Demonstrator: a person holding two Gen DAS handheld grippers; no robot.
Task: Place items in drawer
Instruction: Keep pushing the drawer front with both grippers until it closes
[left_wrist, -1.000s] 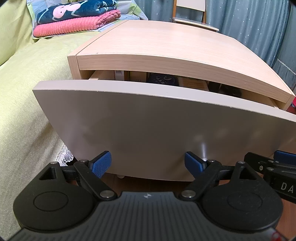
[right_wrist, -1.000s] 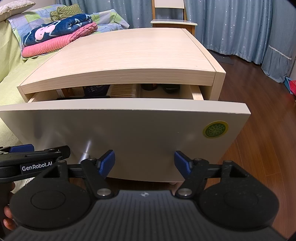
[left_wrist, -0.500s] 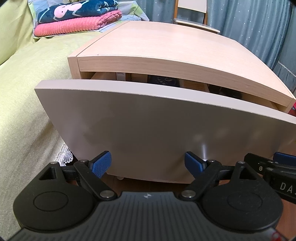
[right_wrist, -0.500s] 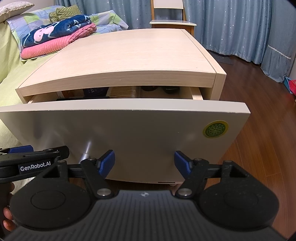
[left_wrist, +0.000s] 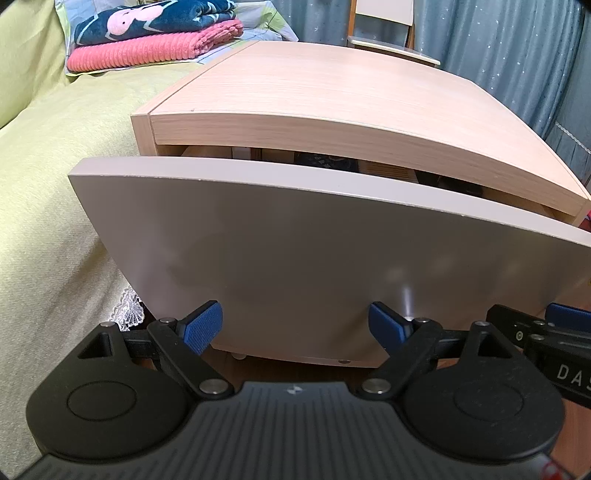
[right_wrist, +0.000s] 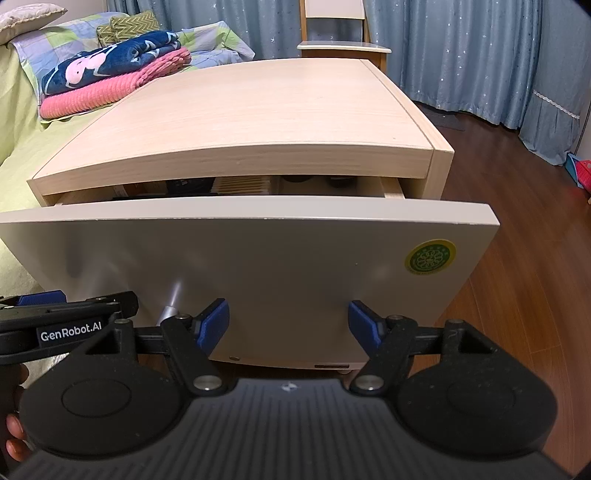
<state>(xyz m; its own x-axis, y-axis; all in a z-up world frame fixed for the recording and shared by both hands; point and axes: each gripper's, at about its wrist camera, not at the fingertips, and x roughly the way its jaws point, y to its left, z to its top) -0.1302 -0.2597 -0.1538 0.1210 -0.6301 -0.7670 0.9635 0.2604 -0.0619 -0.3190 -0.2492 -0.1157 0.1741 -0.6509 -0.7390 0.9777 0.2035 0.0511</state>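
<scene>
A light wood bedside cabinet (left_wrist: 332, 92) (right_wrist: 258, 110) has its drawer (left_wrist: 295, 258) (right_wrist: 240, 266) pulled out only a little, grey front facing me. Through the narrow gap I glimpse dark items (left_wrist: 325, 160) (right_wrist: 188, 184) and a ribbed beige object (right_wrist: 243, 182) inside. My left gripper (left_wrist: 295, 326) is open, its blue pads close to the lower drawer front. My right gripper (right_wrist: 288, 326) is open too, level with the lower drawer front and holding nothing. Each gripper shows at the edge of the other's view.
A bed with a yellow-green cover (left_wrist: 44, 184) lies left of the cabinet, with folded pink and navy blankets (right_wrist: 110, 77) on it. A chair (right_wrist: 340, 40) and blue curtains (right_wrist: 461, 48) stand behind. Dark wood floor (right_wrist: 524, 229) stretches to the right. A green round sticker (right_wrist: 430, 256) marks the drawer front.
The drawer has slid inward; the gap under the cabinet top is narrower than a second ago. Both grippers have stayed open against the drawer front, moving forward with it.
</scene>
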